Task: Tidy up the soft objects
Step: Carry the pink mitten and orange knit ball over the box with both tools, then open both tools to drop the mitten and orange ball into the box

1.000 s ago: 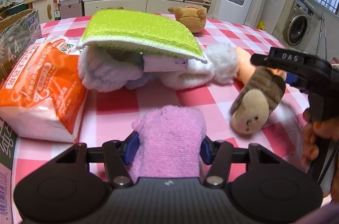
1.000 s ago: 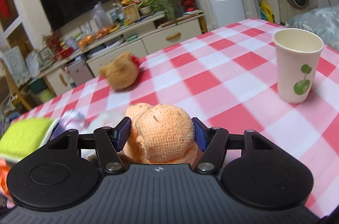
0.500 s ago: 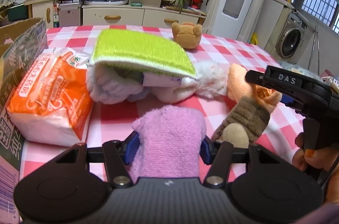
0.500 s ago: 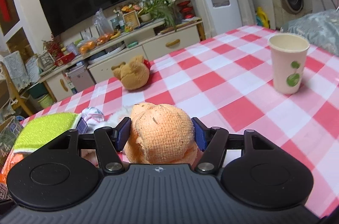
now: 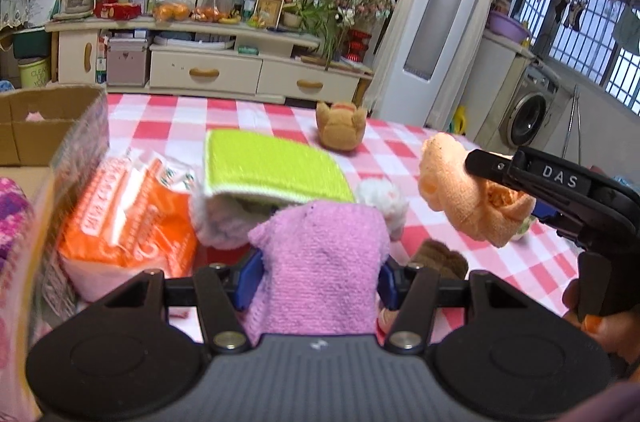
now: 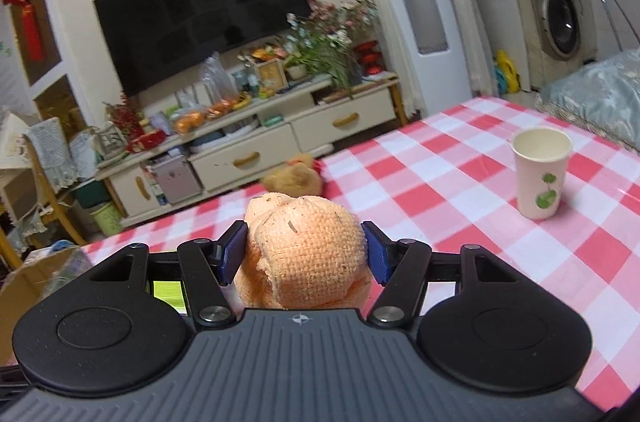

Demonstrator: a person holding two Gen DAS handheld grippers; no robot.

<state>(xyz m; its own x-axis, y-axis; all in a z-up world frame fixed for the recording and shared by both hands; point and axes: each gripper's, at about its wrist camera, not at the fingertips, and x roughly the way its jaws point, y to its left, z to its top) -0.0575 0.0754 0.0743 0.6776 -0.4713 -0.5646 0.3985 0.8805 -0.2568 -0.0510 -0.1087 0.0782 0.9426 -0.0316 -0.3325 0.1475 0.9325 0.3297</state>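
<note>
Left wrist view: pink knitted cloth [image 5: 320, 262], fuzzy and folded thick, pinched between the blue pads of the left gripper [image 5: 320, 276], long axis running forward, away from the camera, above the red-and-white checked tablecloth [image 5: 168, 126]. Just behind it, a flat lime-green sponge cloth [image 5: 272, 166] lying atop a fluffy white plush [image 5: 380, 198]. To the left, a glossy orange plastic pack [image 5: 128, 222] and an open cardboard box [image 5: 48, 122]. Farther back, a small tan plush toy [image 5: 340, 130]. At right, the right gripper [image 5: 494, 200] held in the air, clamped on a bunched peach-orange cloth [image 5: 460, 190] that juts leftward.

Right wrist view: same peach-orange cloth [image 6: 306, 246], coarse open weave, balled into a rounded lump, squeezed between the right gripper [image 6: 306, 256] pads, raised above the table. Smooth white paper cup [image 6: 540, 172] with a green leaf print standing upright well to the right. Tan plush toy [image 6: 294, 178] near the far table edge.
</note>
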